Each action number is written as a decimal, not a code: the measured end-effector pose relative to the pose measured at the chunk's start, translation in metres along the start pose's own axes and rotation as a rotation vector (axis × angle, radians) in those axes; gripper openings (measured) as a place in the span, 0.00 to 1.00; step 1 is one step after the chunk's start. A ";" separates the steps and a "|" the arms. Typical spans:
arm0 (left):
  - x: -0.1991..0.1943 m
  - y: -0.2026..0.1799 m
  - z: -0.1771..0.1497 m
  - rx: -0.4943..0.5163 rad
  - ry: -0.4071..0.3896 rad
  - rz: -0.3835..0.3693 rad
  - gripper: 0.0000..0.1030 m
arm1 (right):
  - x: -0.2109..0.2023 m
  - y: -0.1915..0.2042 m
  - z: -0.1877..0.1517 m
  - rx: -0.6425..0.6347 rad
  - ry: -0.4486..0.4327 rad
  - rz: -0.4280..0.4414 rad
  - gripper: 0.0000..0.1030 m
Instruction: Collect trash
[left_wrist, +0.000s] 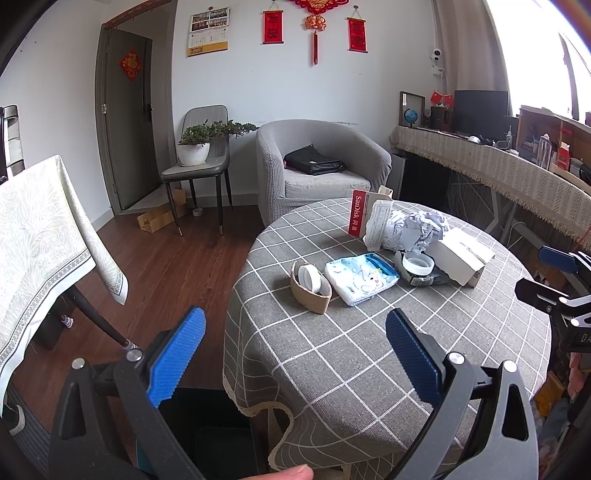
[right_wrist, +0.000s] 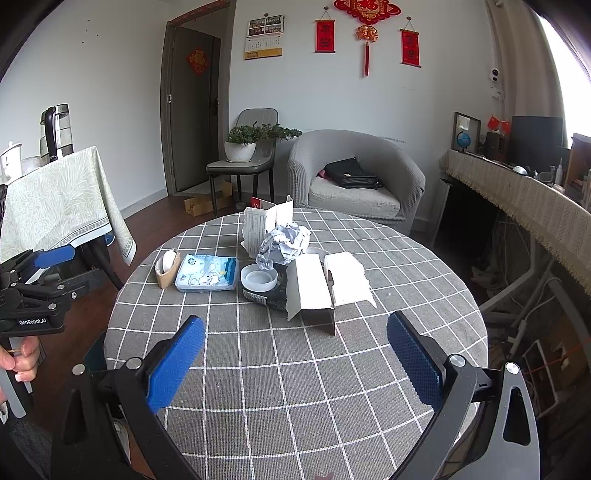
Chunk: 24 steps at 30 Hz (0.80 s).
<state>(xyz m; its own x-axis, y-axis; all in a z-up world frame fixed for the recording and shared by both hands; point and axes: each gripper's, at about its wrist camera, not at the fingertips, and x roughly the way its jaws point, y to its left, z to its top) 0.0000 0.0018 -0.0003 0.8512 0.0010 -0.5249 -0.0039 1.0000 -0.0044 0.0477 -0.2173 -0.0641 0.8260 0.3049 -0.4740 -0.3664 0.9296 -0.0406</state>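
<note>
Trash lies in a cluster on the round table with the grey checked cloth (right_wrist: 295, 369): a brown cardboard sleeve (left_wrist: 309, 291) with a white roll inside, a blue and white tissue pack (left_wrist: 361, 277), a white ring (right_wrist: 258, 281) on a dark wrapper, a crumpled paper ball (right_wrist: 286, 242), an opened white carton (right_wrist: 327, 290) and a SanDisk package (left_wrist: 357, 218). My left gripper (left_wrist: 295, 345) is open and empty, at the table's left front edge. My right gripper (right_wrist: 295, 350) is open and empty over the table's near part, short of the carton.
A grey armchair (right_wrist: 354, 177) with a black bag stands behind the table. A chair with a potted plant (right_wrist: 242, 147) is by the door. A cloth-covered table (right_wrist: 55, 199) stands left, a long draped desk (right_wrist: 535, 206) right. A dark bin (left_wrist: 214, 432) sits below my left gripper.
</note>
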 end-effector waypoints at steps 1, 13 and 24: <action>0.000 0.000 0.000 0.000 0.001 -0.001 0.97 | 0.000 0.000 0.000 0.001 0.000 0.000 0.97; 0.002 0.004 0.013 0.009 -0.031 0.001 0.83 | 0.005 0.004 0.004 0.033 0.018 0.013 0.77; 0.043 0.011 0.031 -0.048 0.020 -0.088 0.48 | 0.037 -0.005 0.022 0.031 0.037 0.063 0.75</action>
<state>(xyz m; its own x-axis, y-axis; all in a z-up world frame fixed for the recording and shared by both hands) 0.0529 0.0128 0.0038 0.8389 -0.0873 -0.5373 0.0449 0.9948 -0.0916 0.0892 -0.2059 -0.0623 0.7852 0.3557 -0.5069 -0.4031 0.9150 0.0177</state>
